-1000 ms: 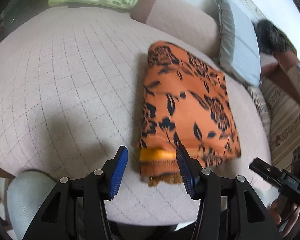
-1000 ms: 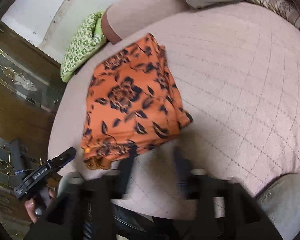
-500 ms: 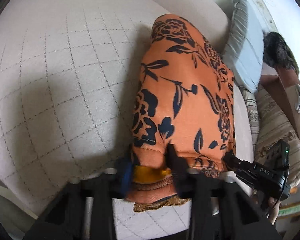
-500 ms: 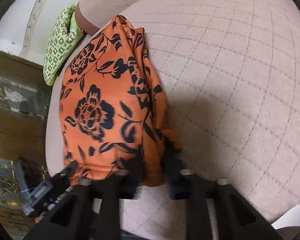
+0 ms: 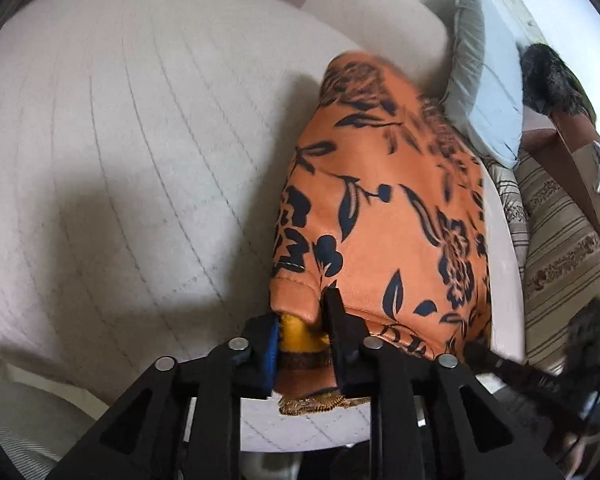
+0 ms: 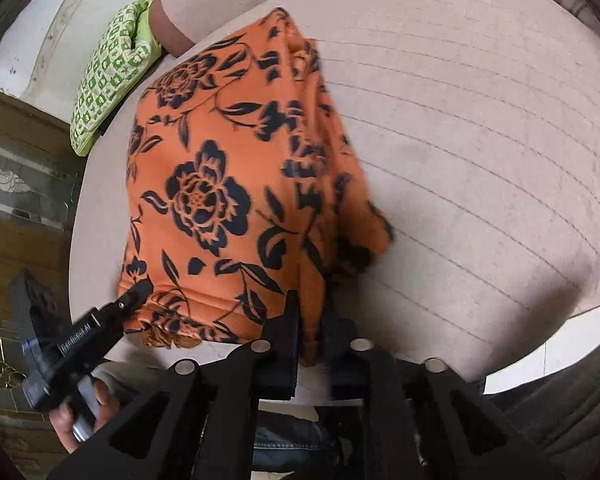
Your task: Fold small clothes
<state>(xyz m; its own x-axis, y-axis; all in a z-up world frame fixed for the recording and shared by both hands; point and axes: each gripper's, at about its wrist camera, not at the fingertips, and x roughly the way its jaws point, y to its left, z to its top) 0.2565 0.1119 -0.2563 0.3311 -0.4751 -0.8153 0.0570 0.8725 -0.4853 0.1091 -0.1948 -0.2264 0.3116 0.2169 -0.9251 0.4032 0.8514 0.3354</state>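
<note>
Pinching the near hem of the orange fleece garment with black flower print [image 5: 384,216]: left gripper [image 5: 302,340] closed on the near-left corner at the bottom centre of the left wrist view, yellow lining bunched between its black fingers [image 5: 340,332]. Jaws just eased a little wider, cloth still clamped between them. Right gripper [image 6: 310,332] closed on the opposite near corner, bottom centre of the right wrist view, a narrow fold of orange cloth squeezed between its fingers [image 6: 286,328].

Beyond the fingers: garment already folded into a long panel, stretching from the bottom centre up toward the top of both views, lying on the pale quilted bed cover [image 5: 120,140]. Green patterned pillow [image 6: 108,76] at upper left of the right wrist view; grey pillow [image 5: 484,92] at upper right of the left wrist view, just beside the garment's far end.

Step in hand, judged: near edge seized for another fold. Next move likely: lifting both corners together, carrying them toward the far end, keeping them level, laying hem on hem.
</note>
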